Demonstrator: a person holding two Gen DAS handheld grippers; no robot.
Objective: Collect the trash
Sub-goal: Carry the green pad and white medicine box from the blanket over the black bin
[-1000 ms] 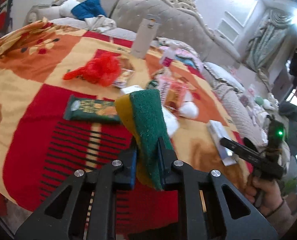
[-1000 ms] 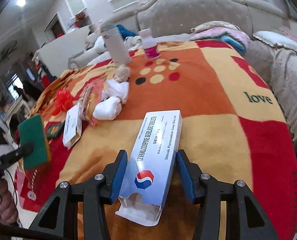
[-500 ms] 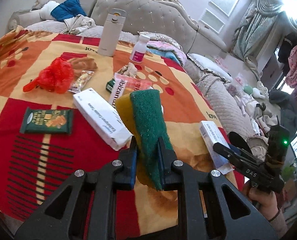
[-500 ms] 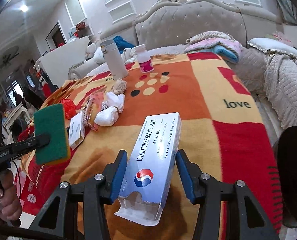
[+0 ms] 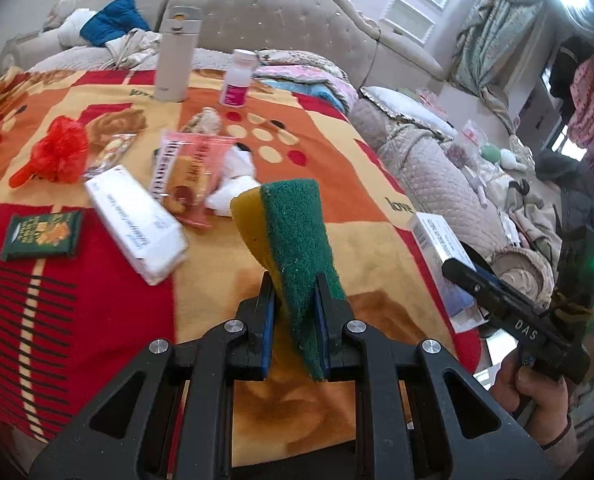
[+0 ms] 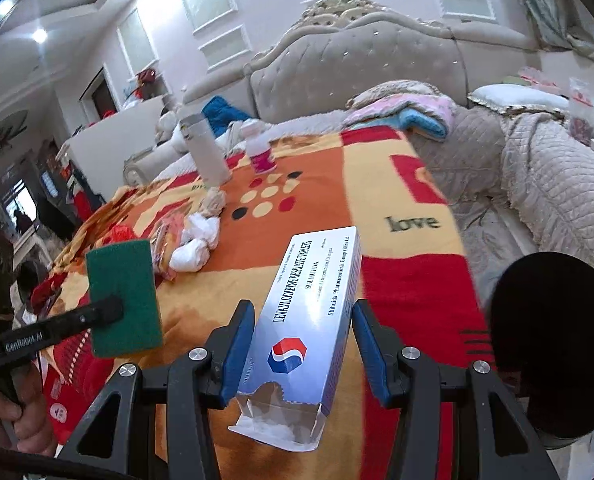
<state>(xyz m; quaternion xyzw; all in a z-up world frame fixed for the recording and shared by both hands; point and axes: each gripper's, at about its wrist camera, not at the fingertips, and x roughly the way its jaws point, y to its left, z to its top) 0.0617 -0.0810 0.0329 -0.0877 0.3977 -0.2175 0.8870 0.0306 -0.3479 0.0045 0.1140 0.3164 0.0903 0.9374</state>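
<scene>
The left gripper (image 5: 295, 320) has its jaws clamped narrow on a green-and-yellow sponge (image 5: 293, 248), which stands upright above the patterned blanket (image 5: 97, 300). The right gripper (image 6: 303, 344) has its jaws part-spread and pressed on a white tablet box (image 6: 309, 312), its torn end toward the camera. At ten o'clock from the sponge lie another white box (image 5: 137, 220), a pink snack packet (image 5: 185, 172) and a red net bag (image 5: 57, 152).

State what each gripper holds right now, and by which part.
Left gripper: green-and-yellow scouring sponge, clamped at its lower end. Right gripper: white tablet box, gripped across its long sides near the torn-open end.
</scene>
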